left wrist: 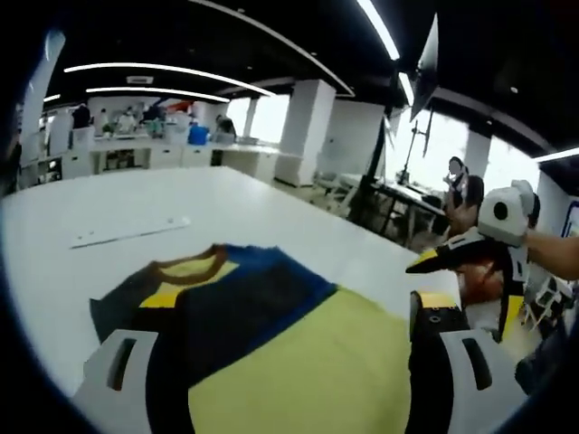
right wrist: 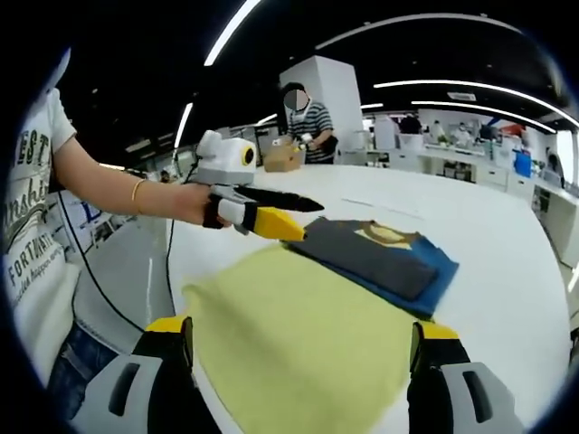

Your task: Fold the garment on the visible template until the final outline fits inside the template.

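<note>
Garment (right wrist: 335, 298) lies flat on the white table (right wrist: 507, 262), partly folded: a yellow lower panel toward the person, a dark navy and blue upper part with a brown collar (left wrist: 194, 264) at the far end. Long axis runs away from both cameras, hem near, collar far. In the left gripper view the yellow panel (left wrist: 308, 362) spreads between that view's own jaws; the left gripper (left wrist: 289, 380) stands wide open with nothing held, jaws straddling the near hem. In the right gripper view the right gripper (right wrist: 303, 371) is likewise spread wide and empty, the yellow cloth directly ahead between its jaws. In that same view the left gripper (right wrist: 294, 212) is held over the garment's left edge where the yellow meets the dark fold; its yellow and black fingers reach across the cloth, and whether they touch it I cannot tell. A pale strip (left wrist: 131, 232) lies on the table beyond the collar, well apart; I cannot make out the template outline itself. Judgement: both claws sit at the hem end, so the next fold likely carries the near yellow edge forward along the long axis toward the collar. A person stands at a bench far behind.
</note>
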